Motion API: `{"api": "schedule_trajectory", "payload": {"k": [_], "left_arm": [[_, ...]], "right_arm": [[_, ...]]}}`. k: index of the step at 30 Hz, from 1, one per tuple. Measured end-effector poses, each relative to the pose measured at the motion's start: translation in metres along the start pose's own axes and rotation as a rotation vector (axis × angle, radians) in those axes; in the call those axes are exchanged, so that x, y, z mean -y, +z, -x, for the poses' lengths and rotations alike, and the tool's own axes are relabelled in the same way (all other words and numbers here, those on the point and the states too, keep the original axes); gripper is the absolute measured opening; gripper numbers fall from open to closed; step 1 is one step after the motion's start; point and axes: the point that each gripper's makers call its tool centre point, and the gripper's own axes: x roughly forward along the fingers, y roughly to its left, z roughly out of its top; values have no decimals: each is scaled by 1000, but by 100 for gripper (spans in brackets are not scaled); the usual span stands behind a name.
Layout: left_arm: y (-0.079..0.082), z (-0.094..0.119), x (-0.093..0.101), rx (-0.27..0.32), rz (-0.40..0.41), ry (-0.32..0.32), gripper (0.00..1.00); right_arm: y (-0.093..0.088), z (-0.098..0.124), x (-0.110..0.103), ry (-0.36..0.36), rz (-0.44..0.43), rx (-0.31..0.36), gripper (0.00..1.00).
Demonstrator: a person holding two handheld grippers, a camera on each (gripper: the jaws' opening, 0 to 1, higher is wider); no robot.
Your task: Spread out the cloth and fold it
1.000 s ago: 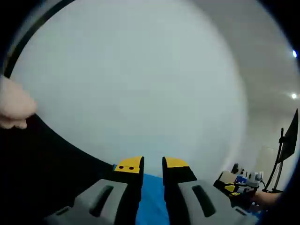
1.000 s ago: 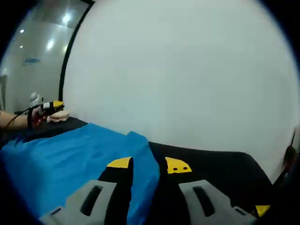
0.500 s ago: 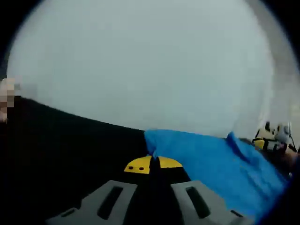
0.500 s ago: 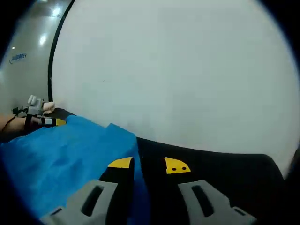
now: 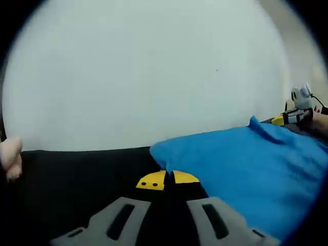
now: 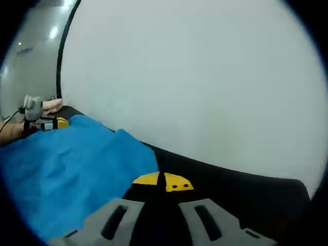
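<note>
A black table (image 5: 77,169) is seen in the left gripper view, and a blue cloth (image 5: 246,164) is laid directly on it. The cloth is spread flat over the table's right part there, with one corner raised in a small peak at its far edge. In the right gripper view the same cloth (image 6: 66,169) is laid over the left part of the table (image 6: 246,189), and bare black surface is left beside the cloth

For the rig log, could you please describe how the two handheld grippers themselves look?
The left gripper and right gripper look alike: grey moulded jaw bodies with dark slot-shaped recesses and yellow tips, one tip marked with two small dark dots. Seen from the side, the right gripper carries a grey block and black cables.
</note>
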Motion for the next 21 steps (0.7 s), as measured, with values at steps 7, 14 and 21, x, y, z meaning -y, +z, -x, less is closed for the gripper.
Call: {"api": "schedule_trajectory", "payload": {"k": [7, 14, 21], "left_arm": [[2, -2, 0, -3, 39, -18, 0], [3, -6, -1, -8, 72, -29, 0], [4, -11, -2, -3, 38, -32, 0]], "right_arm": [[-30, -1, -5, 19, -34, -52, 24], [-1, 2, 0, -105, 201, -78, 0], [42, 51, 26, -154, 200, 70, 0]]}}
